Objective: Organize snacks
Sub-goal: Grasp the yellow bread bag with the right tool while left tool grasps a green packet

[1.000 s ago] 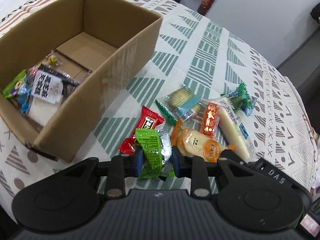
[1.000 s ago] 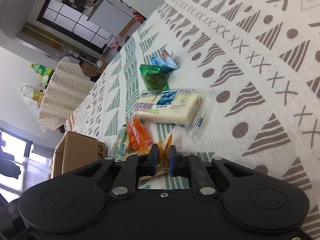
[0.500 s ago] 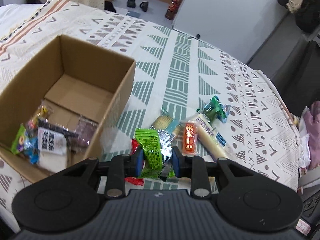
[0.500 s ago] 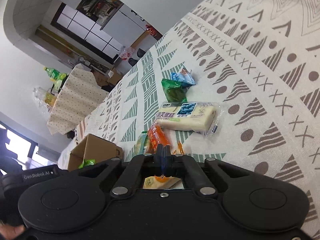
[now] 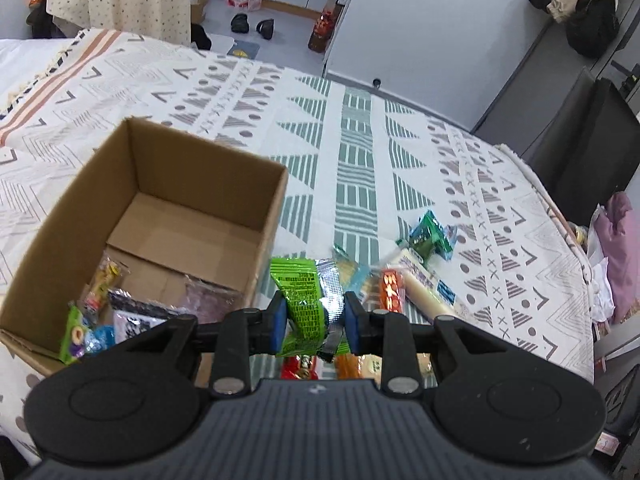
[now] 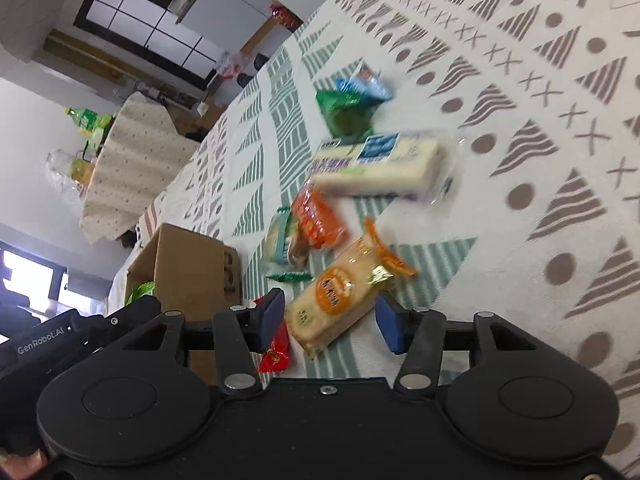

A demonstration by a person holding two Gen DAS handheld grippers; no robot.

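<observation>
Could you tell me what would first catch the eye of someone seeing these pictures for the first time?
The bright green snack packet pinched in the left gripper stands out first, raised beside the open cardboard box, which already holds several snacks. Next comes the right gripper, whose jaws have just been opening around an orange-labelled cracker pack lying on the patterned cloth, with more loose snacks beyond it.

White lettering reading "GenRobot.AI" is showing on the black gripper housing (image 6: 40, 342) at the lower left; the print on the snack wrappers is staying too blurred to read.
</observation>
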